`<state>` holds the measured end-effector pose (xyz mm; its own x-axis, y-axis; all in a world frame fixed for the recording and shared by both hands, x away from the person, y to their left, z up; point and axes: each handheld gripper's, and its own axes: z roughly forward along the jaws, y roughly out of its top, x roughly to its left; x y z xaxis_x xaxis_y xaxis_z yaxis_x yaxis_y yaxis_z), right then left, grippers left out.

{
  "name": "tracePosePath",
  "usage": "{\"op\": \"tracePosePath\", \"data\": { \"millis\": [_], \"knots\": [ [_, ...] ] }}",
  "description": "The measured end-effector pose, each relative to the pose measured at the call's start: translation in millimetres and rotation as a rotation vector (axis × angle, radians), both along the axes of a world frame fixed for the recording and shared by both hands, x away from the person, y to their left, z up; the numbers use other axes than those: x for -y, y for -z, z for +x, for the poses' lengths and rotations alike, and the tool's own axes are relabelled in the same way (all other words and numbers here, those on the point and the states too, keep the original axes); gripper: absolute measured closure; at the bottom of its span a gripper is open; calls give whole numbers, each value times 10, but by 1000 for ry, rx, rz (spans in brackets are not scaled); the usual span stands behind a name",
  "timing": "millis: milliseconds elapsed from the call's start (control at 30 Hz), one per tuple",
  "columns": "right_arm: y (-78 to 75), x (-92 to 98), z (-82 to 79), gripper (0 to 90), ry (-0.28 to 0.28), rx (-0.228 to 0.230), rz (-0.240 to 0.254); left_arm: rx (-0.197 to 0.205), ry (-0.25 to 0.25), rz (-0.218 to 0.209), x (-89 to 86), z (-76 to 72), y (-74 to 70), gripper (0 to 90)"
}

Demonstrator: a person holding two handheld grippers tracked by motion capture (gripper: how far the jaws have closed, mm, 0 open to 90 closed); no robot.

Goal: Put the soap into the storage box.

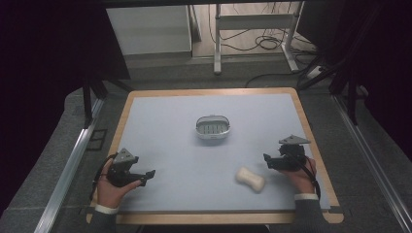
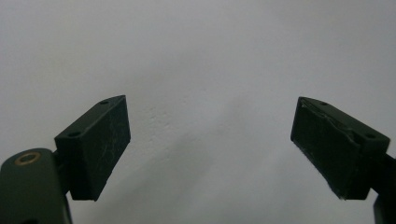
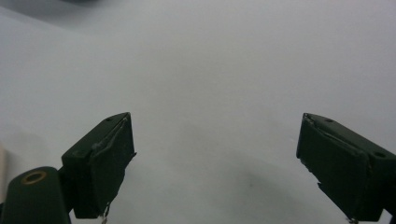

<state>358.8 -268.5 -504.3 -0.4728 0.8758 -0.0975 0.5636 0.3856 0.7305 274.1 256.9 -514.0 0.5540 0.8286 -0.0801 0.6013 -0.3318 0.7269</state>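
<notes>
Matt pale mat (image 1: 194, 145) on a wood-edged table (image 1: 127, 104); glossy white plastic dish (image 1: 213, 127); scuffed black gripper pads (image 2: 100, 144)

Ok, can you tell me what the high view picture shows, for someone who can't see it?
A person's hands hold the left gripper and right gripper, jaws open, over a pale blue table. A cream soap bar lies near the right gripper; a grey soap dish sits mid-table.

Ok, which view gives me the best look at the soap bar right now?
The high view: the soap bar lies whole on the table, just inboard of the right hand-held gripper. The right gripper view catches what may be a pale sliver of it at its left edge. The left gripper view shows bare table between open jaws.
</notes>
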Motion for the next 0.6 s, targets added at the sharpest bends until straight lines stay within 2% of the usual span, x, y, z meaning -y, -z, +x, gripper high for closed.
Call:
{"op": "tracePosePath", "data": {
  "millis": [100,167,300,367,600],
  "knots": [
    [12,10,4,115,5,-6,-3,-1,7,4,11,-3,7,124],
    [9,2,-5,115,14,-2,-23,0,10,5,9,-3,7,123],
    [-20,-18,-32,116,24,3,-32,6,18,-13,-10,-19,-12,123],
    [-23,-16,-42,116,30,4,-25,10,20,-25,-27,-33,-30,124],
    [-11,24,-27,126,19,-6,-11,11,11,-24,-39,-23,-33,124]
  ]
}}
